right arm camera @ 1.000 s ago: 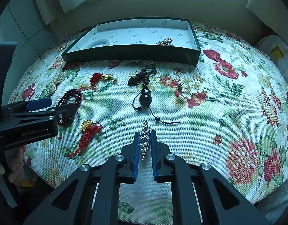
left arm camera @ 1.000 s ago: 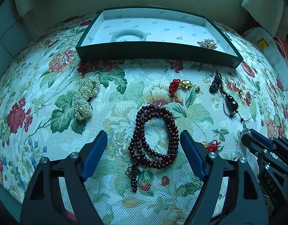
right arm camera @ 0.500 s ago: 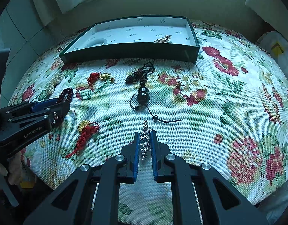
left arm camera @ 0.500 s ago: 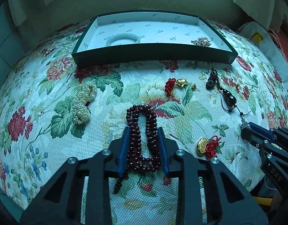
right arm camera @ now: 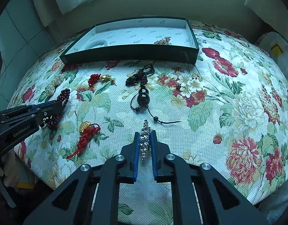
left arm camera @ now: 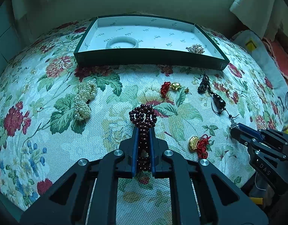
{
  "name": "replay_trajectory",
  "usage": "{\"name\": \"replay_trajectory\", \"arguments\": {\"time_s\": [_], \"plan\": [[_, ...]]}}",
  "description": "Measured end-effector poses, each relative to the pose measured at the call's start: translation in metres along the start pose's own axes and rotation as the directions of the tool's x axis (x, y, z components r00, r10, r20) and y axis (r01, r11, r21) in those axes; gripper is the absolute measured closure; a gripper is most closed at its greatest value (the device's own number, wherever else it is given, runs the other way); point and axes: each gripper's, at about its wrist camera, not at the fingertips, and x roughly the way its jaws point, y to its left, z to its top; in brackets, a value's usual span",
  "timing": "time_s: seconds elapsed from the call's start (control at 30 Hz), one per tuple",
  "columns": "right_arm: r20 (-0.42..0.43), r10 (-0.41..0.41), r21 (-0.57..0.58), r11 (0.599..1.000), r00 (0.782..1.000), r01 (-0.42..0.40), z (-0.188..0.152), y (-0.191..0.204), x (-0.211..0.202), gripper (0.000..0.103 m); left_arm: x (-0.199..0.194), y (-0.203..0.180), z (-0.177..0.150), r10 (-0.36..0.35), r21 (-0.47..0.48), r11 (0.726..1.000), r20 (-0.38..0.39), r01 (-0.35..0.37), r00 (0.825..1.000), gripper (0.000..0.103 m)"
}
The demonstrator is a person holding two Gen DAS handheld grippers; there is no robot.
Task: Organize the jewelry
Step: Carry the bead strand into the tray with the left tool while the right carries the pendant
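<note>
On the floral bench (left arm camera: 50,150), left tongs (left arm camera: 144,131) are closing on the dark bead strand (left arm camera: 143,116), previously ungripped; right tongs (right arm camera: 145,134) grip the crystal piece (right arm camera: 145,140), both tray-bound (left arm camera: 151,59).

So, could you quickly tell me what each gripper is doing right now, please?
Left gripper: fingers closing on the dark red bead bracelet, pads pressing it.
Right gripper: closed on the rhinestone piece.

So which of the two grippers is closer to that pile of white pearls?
Left. The left gripper, closing on dark red beads, sits just beside the pearls; the right gripper is farther off.
</note>
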Motion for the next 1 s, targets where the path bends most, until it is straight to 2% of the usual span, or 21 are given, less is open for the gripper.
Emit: {"name": "replay_trajectory", "arguments": {"time_s": [0.6, 1.0], "plan": [[0.039, 0.001, 0.003, 1.0, 0.999, -0.001, 0.011, -0.001, -0.012, 0.091, -0.02, 0.003, 0.012, -0.01, -0.024, 1.0, 0.042, 0.011, 0.999, 0.092], [0.116, 0.017, -0.012, 1.0, 0.993, -0.016, 0.049, 0.002, -0.023, 0.091, -0.027, -0.004, 0.05, -0.029, -0.003, 1.0, 0.105, 0.029, 0.994, 0.092]]}}
